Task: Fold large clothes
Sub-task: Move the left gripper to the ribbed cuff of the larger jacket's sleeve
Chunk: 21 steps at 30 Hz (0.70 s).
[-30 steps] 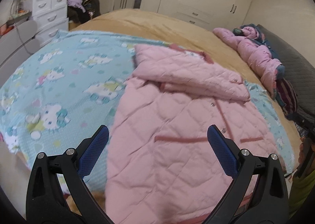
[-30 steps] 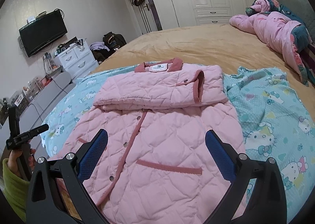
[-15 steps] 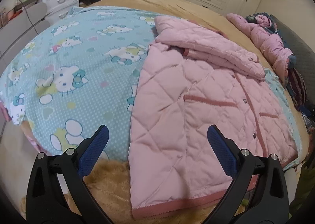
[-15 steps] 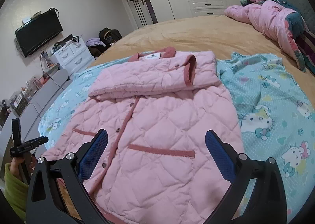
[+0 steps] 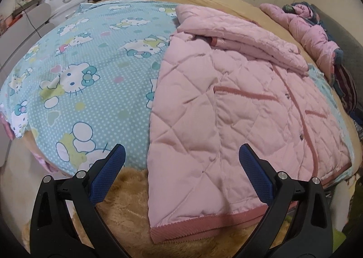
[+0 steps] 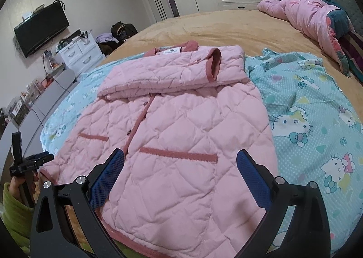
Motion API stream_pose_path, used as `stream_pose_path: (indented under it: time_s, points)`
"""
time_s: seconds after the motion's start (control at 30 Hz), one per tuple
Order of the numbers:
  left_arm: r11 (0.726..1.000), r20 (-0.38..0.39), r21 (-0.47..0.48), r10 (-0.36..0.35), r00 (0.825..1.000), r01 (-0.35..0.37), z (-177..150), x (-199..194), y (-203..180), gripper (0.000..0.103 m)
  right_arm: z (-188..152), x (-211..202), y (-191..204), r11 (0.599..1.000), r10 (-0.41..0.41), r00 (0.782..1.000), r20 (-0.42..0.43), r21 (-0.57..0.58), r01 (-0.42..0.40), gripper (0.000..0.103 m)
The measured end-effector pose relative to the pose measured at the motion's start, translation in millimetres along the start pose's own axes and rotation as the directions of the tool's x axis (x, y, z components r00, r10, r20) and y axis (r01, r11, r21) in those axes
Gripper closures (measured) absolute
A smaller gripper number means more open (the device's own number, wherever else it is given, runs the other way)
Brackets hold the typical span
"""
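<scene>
With both sleeves already folded across the chest of the pink jacket (image 6: 181, 126) spread on the bed (image 6: 226, 26), its hem corners should be pinched squarely by the wide-open, empty left gripper (image 5: 181, 167) and right gripper (image 6: 180, 167), then lifted evenly.

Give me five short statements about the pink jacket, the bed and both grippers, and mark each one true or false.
1. The pink quilted jacket lies on a Hello Kitty sheet. True.
2. The left gripper is clamped on the jacket's hem. False: its jaws stand open, gripping nothing.
3. The jacket's sleeves are folded across its chest. True.
4. The right gripper holds the collar. False: its jaws are open near the hem end, and the collar is at the far end.
5. The jacket's dark pink hem band reaches past the sheet's near edge. True.
</scene>
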<state>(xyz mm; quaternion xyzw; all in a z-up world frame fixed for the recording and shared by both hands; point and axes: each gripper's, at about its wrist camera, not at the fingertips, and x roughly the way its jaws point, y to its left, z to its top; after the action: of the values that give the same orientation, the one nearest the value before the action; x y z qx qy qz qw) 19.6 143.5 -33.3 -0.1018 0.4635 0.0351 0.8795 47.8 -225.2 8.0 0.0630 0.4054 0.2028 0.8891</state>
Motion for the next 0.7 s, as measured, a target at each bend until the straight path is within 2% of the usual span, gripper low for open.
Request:
stream_pose_path:
  time_s: [0.27,0.47,0.7]
  points:
    - [1.0,-0.065,0.004,-0.001,0.998,0.001,-15,15,2,0.009,-11,8,3,1.0,-0.003,0.999,-0.05,-0.029,0.002,0.004]
    - [0.999,-0.065,0.042,0.033,0.997,-0.03,-17,19,-2,0.009,-11,8,3,0.999,0.001,0.999,-0.052,-0.035,-0.002,0.004]
    - [0.997,-0.053,0.071,-0.009,0.999,0.013,-20,20,-6,0.009,-12,5,-1,1.0,-0.007,0.999,-0.049,-0.027,0.006,0.004]
